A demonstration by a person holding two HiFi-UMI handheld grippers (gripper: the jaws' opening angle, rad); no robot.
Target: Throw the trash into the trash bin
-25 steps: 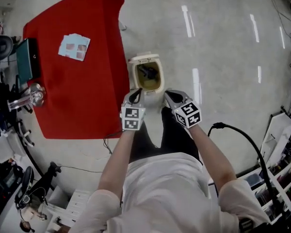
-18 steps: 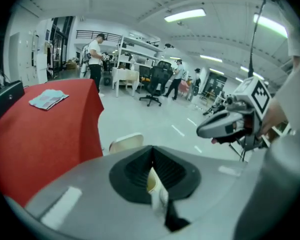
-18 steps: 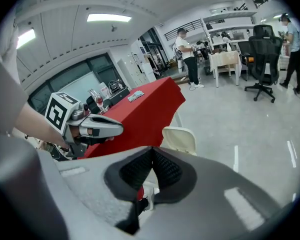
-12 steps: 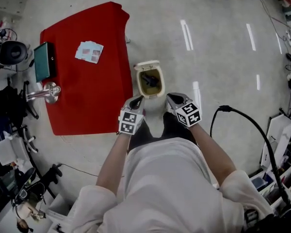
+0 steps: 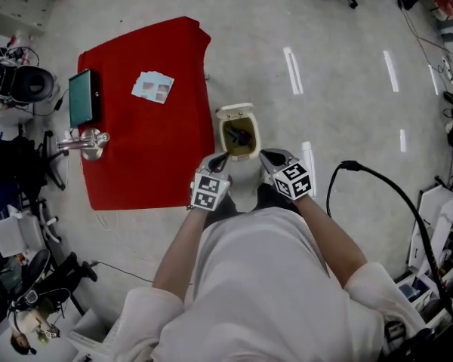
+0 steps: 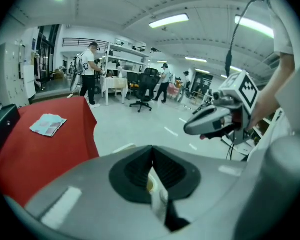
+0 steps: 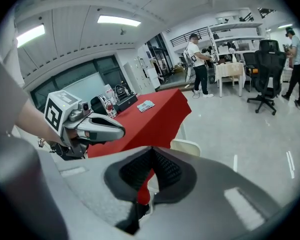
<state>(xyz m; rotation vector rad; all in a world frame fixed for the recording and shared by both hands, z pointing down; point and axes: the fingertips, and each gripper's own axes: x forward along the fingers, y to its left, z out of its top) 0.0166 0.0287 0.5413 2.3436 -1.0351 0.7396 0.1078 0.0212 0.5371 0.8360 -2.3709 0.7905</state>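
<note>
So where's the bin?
In the head view, the bin stands on the floor just right of the red table, straight ahead of the left gripper and right gripper.

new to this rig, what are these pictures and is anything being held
No robot: a person holds a two-jaw tool in each hand. The head view comes from a camera on their head, looking down; the other two come from cameras riding on each tool. The left tool and right tool hover by an open trash bin on the floor, something dark inside. Both tools' jaws are together, holding nothing. Beside it, a red-covered table carries a paper packet, a dark flat device and a metal object.
</note>
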